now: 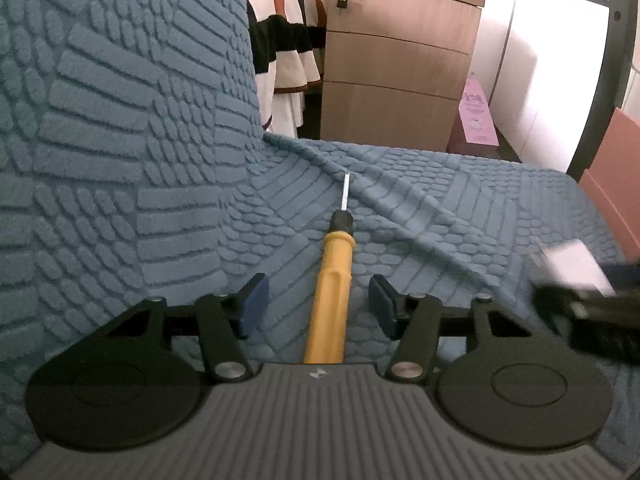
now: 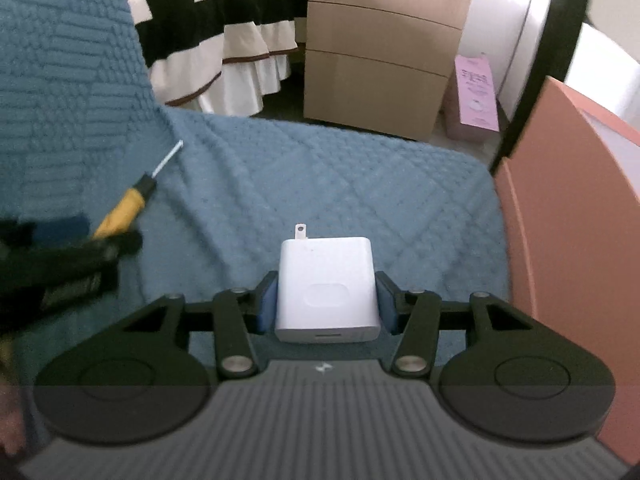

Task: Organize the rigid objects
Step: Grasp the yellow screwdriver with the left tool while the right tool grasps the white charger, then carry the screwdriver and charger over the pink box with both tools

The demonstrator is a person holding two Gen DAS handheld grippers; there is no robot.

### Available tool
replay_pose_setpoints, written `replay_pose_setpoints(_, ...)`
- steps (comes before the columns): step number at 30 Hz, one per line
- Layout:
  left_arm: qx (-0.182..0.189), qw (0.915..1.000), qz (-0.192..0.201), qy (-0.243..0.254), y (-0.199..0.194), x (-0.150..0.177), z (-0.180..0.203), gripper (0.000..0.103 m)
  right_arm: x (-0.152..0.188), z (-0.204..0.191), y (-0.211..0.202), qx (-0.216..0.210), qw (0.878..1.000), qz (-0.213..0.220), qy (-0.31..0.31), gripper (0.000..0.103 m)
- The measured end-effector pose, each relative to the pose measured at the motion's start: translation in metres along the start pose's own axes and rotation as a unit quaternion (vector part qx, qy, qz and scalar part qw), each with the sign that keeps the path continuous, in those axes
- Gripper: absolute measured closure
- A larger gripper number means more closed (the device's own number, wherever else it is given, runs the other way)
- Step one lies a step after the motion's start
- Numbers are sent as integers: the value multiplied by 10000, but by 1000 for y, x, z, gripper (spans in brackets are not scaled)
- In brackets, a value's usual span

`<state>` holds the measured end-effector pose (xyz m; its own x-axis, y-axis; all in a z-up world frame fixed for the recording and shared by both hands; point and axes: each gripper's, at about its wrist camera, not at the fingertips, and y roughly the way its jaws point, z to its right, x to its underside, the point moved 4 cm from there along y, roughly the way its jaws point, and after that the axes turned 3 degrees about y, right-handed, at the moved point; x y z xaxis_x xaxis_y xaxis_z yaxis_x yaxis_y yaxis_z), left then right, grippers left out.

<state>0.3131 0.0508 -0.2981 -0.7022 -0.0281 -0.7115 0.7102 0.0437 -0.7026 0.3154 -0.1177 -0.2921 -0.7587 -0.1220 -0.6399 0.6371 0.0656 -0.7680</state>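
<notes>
One screwdriver and one charger on a blue cushioned seat, each between a pair of my jaws.

My left gripper (image 1: 318,306) hangs over the single yellow-handled screwdriver (image 1: 332,280); its jaws stand apart, a gap on each side of the handle, gripping nothing. The screwdriver lies on the seat, metal tip pointing away towards the backrest. My right gripper (image 2: 326,300) has its jaws clenched on the one white charger (image 2: 327,290), a pad pressed on each side, its prong pointing forward. Both things are above a seat (image 2: 340,176) covered in blue raised-pattern cloth, which also climbs the backrest on the left. Beyond stand one three-drawer wooden cabinet (image 1: 400,60), one striped cloth (image 2: 208,20) in black, cream and orange, one pink box (image 2: 476,96), and a salmon-coloured panel (image 2: 560,200) to the right.
</notes>
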Motion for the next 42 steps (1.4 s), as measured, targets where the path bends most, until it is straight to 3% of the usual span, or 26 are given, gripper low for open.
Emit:
replay_pose_setpoints(8,33,9999,89,38,5,-5,0,54,30,7,-32,126,9998,-28,161,50)
replay_pose_setpoints(15,200,9998,55,-35,5,-5,1,80,38,11,-37,93,9994,-151,281,50)
replay_pose_setpoints(24,574,9957,-279,-676,-9,1,-10,81,38,17,-40,-96,9981,-223,567,50)
replay_pose_setpoints(32,916,9894,-342,-1078,-42,11,-5,81,49,17,-57,-231,9969,-353,657,50)
replay_pose_setpoints(42,1039,9863,-489,-1187,-70,27,14,81,60,22,-78,-297,9967,-341,680,50)
